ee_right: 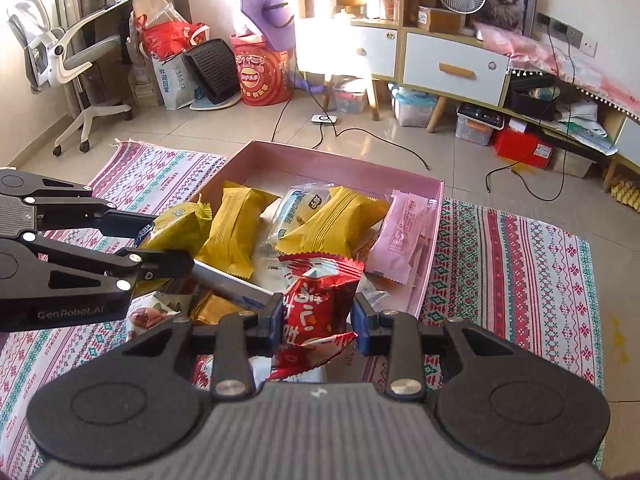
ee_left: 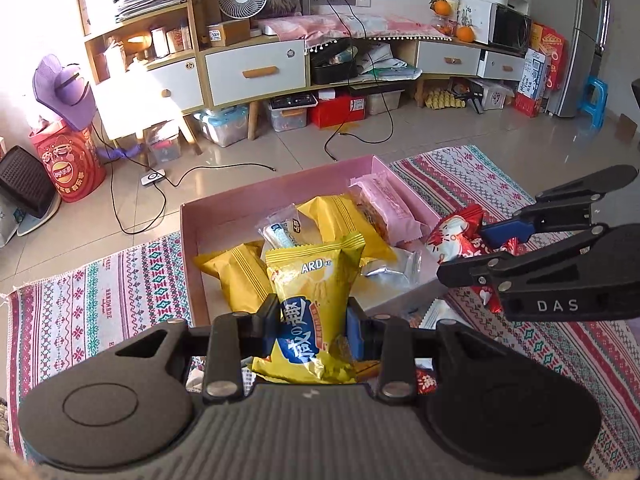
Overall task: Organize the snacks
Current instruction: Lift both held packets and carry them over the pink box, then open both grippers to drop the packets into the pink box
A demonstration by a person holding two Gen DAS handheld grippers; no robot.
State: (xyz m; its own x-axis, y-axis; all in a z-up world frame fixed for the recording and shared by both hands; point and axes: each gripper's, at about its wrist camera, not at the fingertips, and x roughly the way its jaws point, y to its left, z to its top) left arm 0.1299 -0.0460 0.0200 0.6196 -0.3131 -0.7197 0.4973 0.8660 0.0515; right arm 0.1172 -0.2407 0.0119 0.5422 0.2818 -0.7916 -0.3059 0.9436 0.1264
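Both tongs carry snacks by the box.
Left tongs (ee_left: 312, 326) grip a yellow pack (ee_left: 314, 300); right tongs (ee_right: 318, 318) grip a red pack (ee_right: 316, 308) near the pink box (ee_right: 430, 256).

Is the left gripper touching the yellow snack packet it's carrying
Touching. In the left wrist view the left gripper has its jaws pressed on both sides of the yellow snack packet, pinching it.

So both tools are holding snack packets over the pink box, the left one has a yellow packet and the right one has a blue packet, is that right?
Not quite. The right tool holds a red packet, not a blue one; the right wrist view shows it between the blue pads. The rest stands: the left tool holds a yellow packet, both by the pink box.
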